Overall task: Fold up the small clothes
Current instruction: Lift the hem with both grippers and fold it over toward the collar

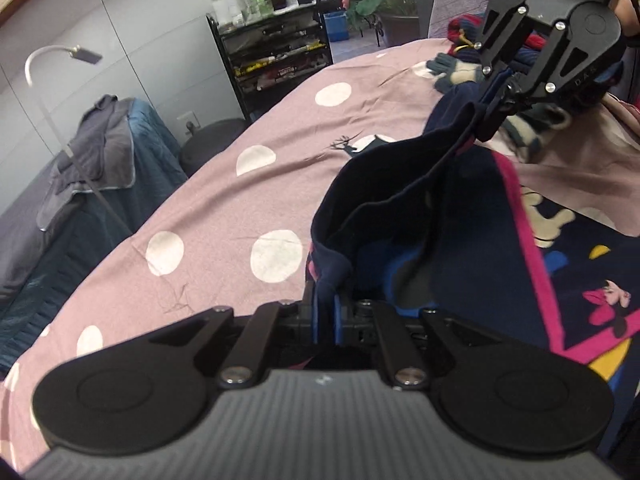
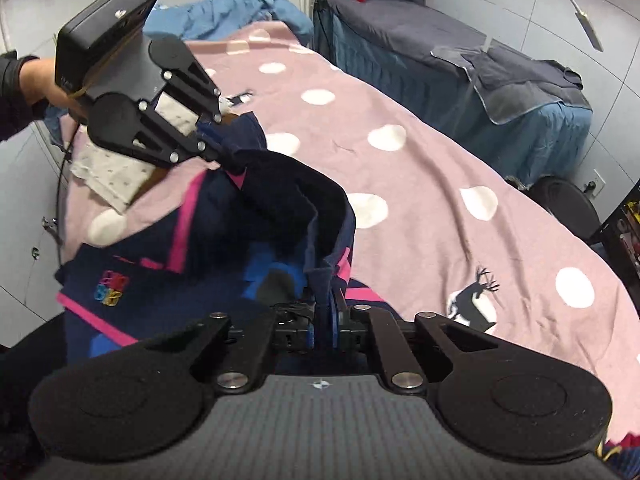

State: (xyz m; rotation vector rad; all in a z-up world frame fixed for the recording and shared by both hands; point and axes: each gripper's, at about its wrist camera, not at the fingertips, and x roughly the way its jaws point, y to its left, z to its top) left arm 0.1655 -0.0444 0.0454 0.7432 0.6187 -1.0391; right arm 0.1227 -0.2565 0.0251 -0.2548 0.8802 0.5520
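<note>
A navy garment [image 1: 420,208] with pink trim and cartoon prints hangs in a loose fold between both grippers above the bed; it also shows in the right wrist view [image 2: 280,208]. My left gripper [image 1: 326,314] is shut on one edge of it; it appears at upper left in the right wrist view [image 2: 212,142]. My right gripper [image 2: 328,314] is shut on the other edge; it appears at upper right in the left wrist view [image 1: 496,114]. The rest of the garment lies flat on the bed [image 2: 120,280].
The bed has a mauve cover with white dots [image 1: 240,200]. A pile of gloves and clothes [image 1: 460,68] lies at one end; a folded grey dotted cloth [image 2: 116,176] lies at the other. A blue treatment bed [image 2: 500,92], a lamp [image 1: 64,54] and a bottle trolley [image 1: 272,40] stand beside.
</note>
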